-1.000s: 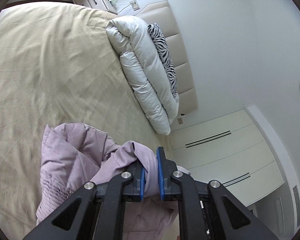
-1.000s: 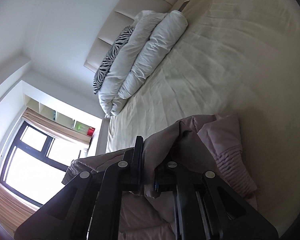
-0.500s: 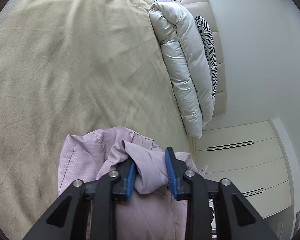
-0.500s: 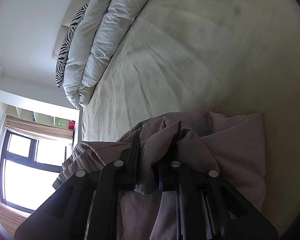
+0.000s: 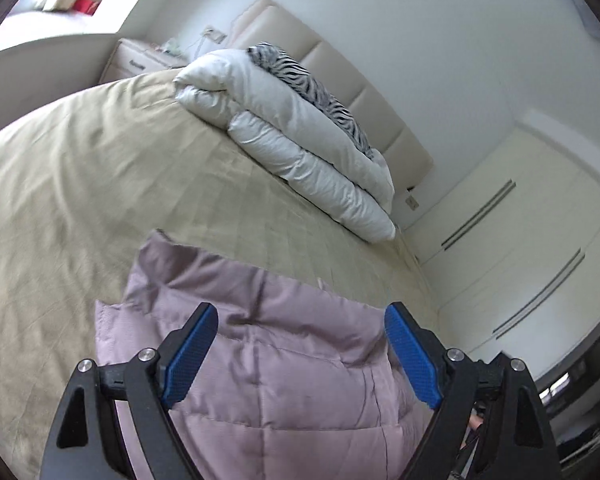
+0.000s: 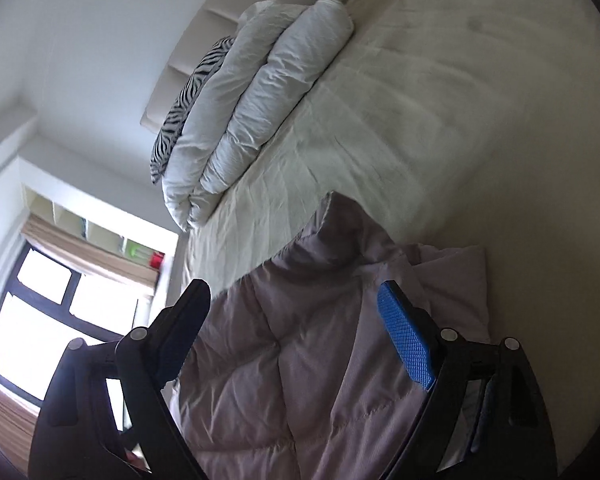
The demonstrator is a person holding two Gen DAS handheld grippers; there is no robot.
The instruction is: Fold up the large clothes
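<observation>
Left wrist view: your left gripper (image 5: 298, 354) fills the bottom, from 7 to 5 o'clock, its blue pads (image 5: 188, 356) spread wide with nothing pressed between them. Its jaws have just been opening, and the jacket (image 5: 260, 344) lies loose under the gap, touched by neither pad. That quilted lilac jacket sits on the bed (image 5: 80, 184) at 6 o'clock, its raised edge towards the centre of the picture. Past it the tan bed cover runs out to 9 and 11 o'clock. At 12 to 2 o'clock a rolled white duvet (image 5: 300, 156) lies against the padded headboard (image 5: 360, 92), with a zebra-striped pillow (image 5: 312, 84) wedged between the two. A nightstand (image 5: 140, 60) stands at 11 o'clock, and cream wardrobe doors (image 5: 520, 240) stand at 3 o'clock.

In the right wrist view your right gripper (image 6: 294, 334) is also let go, fingers far apart; these jaws have likewise just been opening. The jacket (image 6: 320, 360) lies below them, from 6 o'clock up towards the centre, free of both pads. It is bunched, with a fold (image 6: 340, 232) standing up just below the centre. Beyond it the bed (image 6: 460, 120) spreads to 1 and 3 o'clock. The duvet (image 6: 260, 112) and striped pillow (image 6: 188, 104) lie at 11 to 12 o'clock, and a bright window (image 6: 40, 320) shows at 8 o'clock
</observation>
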